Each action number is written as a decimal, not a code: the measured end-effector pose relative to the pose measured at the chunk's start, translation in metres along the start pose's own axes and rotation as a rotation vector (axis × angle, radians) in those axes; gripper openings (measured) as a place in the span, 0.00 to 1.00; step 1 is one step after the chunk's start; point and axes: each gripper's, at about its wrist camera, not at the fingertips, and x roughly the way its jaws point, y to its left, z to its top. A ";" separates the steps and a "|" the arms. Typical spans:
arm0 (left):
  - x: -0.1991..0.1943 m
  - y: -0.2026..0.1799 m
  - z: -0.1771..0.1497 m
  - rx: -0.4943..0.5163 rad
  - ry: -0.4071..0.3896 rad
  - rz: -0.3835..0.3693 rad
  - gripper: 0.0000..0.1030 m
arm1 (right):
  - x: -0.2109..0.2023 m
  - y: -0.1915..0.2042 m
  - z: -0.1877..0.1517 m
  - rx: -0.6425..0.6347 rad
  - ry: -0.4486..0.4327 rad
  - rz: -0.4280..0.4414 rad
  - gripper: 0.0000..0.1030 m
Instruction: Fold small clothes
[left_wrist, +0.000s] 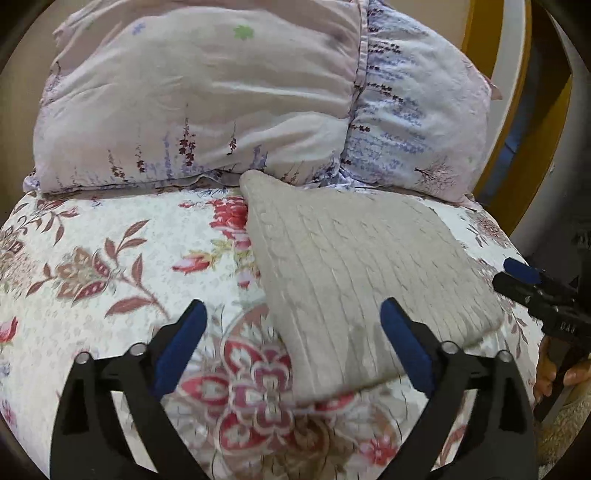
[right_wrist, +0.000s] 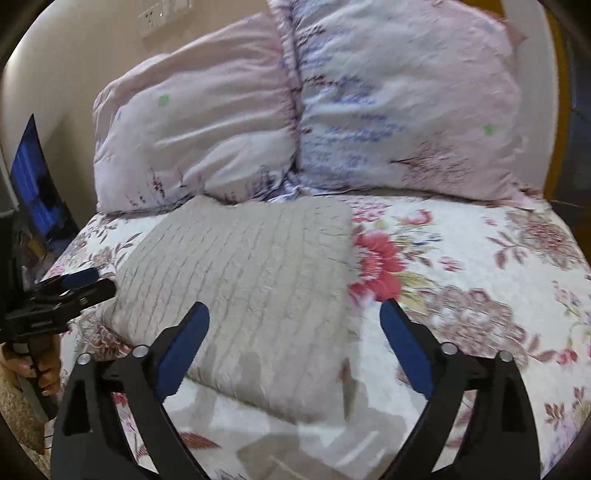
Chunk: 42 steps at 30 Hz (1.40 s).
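A grey ribbed knit garment (left_wrist: 354, 273) lies folded in a rough square on the floral bedspread (left_wrist: 110, 266). It also shows in the right wrist view (right_wrist: 243, 291). My left gripper (left_wrist: 293, 314) is open and empty, just above the garment's near left corner. My right gripper (right_wrist: 294, 314) is open and empty, over the garment's near right edge. The right gripper also shows at the right edge of the left wrist view (left_wrist: 524, 275). The left gripper shows at the left edge of the right wrist view (right_wrist: 85, 282).
Two pale floral pillows (left_wrist: 207, 99) (right_wrist: 402, 110) lean at the back of the bed, just behind the garment. A yellow headboard edge (left_wrist: 491, 103) rises at the right. A dark screen (right_wrist: 37, 184) stands left of the bed.
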 end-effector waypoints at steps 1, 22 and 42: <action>-0.003 -0.001 -0.004 0.003 0.003 0.009 0.98 | -0.003 0.000 -0.003 -0.002 -0.003 -0.021 0.96; 0.010 -0.026 -0.050 0.049 0.192 0.199 0.98 | 0.018 0.040 -0.057 0.023 0.192 -0.073 0.99; 0.017 -0.029 -0.053 0.063 0.193 0.226 0.98 | 0.031 0.043 -0.061 0.007 0.217 -0.159 0.99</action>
